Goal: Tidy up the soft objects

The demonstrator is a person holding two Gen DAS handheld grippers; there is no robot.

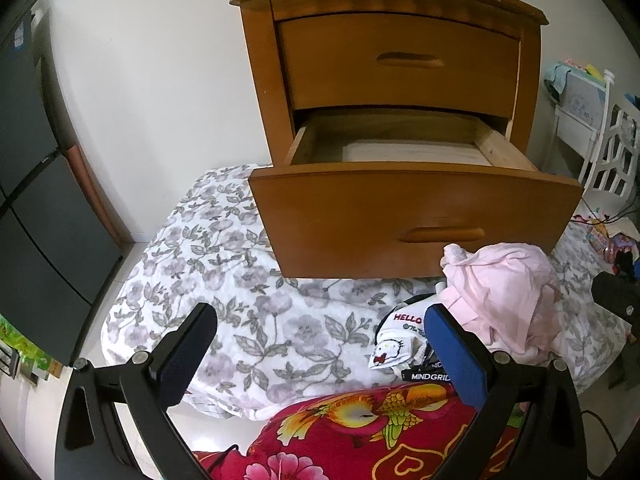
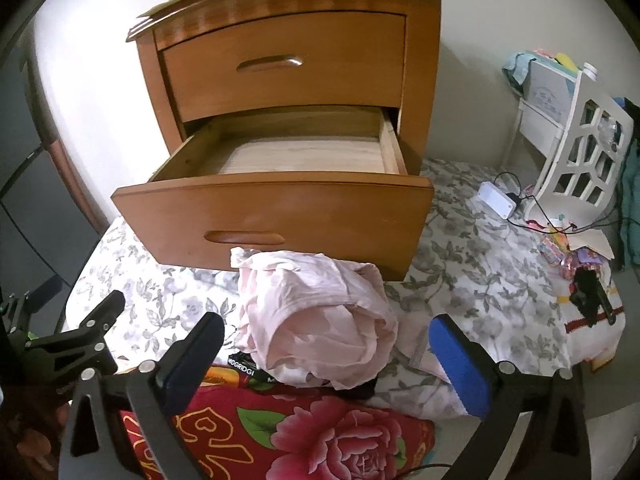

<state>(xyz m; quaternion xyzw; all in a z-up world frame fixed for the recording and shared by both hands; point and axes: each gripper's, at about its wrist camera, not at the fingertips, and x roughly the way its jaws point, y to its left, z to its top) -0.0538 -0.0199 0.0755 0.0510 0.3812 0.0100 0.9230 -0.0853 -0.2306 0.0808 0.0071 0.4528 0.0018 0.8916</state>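
Two grippers seen wide, empty. Pink cloth [image 2: 316, 316] lies at 12 o'clock of right gripper [image 2: 326, 344]; at 2 o'clock of left gripper [image 1: 320, 356]. Right judged nearer.

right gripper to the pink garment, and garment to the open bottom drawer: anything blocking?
Nothing visible blocks either. The right gripper stands open with the pink garment just ahead, nothing between its pads. The bottom drawer is pulled out and looks empty; only its front panel rises between the garment and the cavity, so lift over it.
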